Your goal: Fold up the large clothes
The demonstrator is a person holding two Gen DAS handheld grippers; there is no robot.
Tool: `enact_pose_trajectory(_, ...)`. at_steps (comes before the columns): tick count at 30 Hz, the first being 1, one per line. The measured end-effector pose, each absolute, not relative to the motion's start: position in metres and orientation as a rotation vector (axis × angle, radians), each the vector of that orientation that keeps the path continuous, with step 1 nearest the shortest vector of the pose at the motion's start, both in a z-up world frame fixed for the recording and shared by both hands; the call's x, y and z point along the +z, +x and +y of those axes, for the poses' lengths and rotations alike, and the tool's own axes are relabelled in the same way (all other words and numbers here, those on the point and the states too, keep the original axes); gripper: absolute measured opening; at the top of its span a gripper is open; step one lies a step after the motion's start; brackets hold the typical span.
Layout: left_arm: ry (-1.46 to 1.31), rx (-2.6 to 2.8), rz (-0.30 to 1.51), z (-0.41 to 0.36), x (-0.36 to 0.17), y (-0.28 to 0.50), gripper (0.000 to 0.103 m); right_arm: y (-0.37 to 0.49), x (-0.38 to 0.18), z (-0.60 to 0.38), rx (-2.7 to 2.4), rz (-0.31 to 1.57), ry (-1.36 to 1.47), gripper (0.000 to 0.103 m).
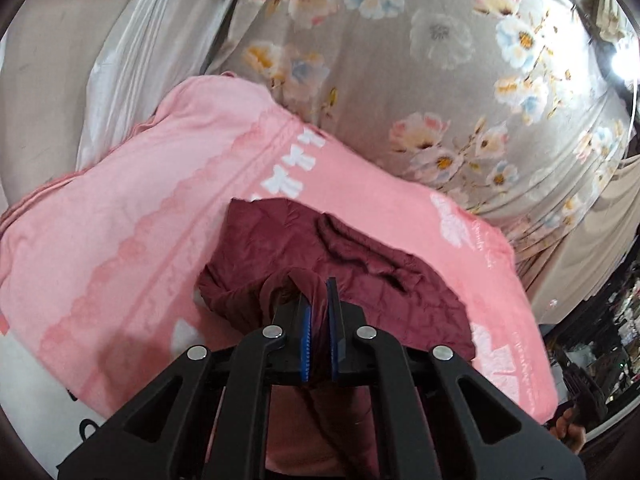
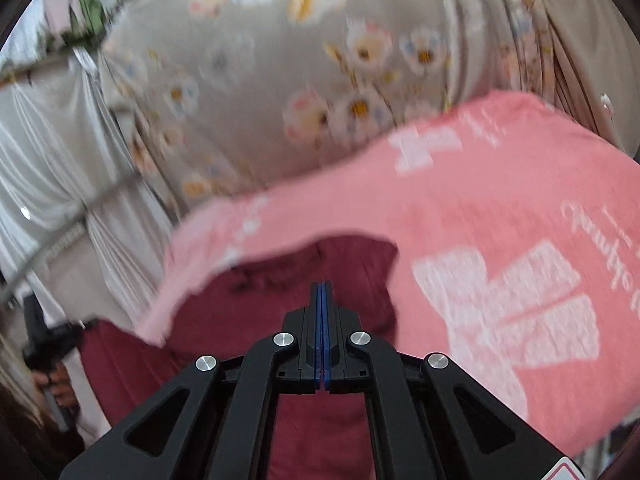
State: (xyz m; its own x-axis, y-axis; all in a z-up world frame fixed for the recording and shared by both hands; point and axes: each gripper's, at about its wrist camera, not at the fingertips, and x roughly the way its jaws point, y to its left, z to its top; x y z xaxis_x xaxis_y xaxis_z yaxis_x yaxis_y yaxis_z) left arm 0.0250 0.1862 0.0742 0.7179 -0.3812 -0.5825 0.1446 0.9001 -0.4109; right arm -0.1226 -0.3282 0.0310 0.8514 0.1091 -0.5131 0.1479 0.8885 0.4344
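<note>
Left wrist only: garment (image 1: 320,248) in tool (image 1: 318,292).

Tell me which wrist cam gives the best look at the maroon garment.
Left wrist. It is sharp there: the maroon garment lies crumpled on the pink blanket, a bunch of it pinched in the left gripper. The right wrist view is motion-blurred; its maroon cloth sits partly under the blanket's edge and behind the right gripper, jaws together.
</note>
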Motion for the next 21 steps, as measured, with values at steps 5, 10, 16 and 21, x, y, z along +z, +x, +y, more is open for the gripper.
enact_pose_trajectory(5,-0.335,-0.253,0.726,0.193,0.068,0.022,0.005,-0.146,-0.014,-0.326,0.008,0.849,0.513,0.032)
enact_pose_trajectory(10,-0.304,-0.227,0.73,0.195,0.066,0.015,0.005,-0.196,-0.066,-0.309,0.085,1.036,0.636,0.055)
enact_pose_trajectory(16,-0.303,-0.23,0.729,0.199,0.065,0.01,0.005,-0.222,-0.118,-0.278,0.177,1.166,0.749,0.06)
enact_pose_trajectory(21,-0.318,-0.219,0.732,0.206,0.065,0.002,0.005,-0.22,-0.118,-0.253,0.224,1.119,0.714,0.021)
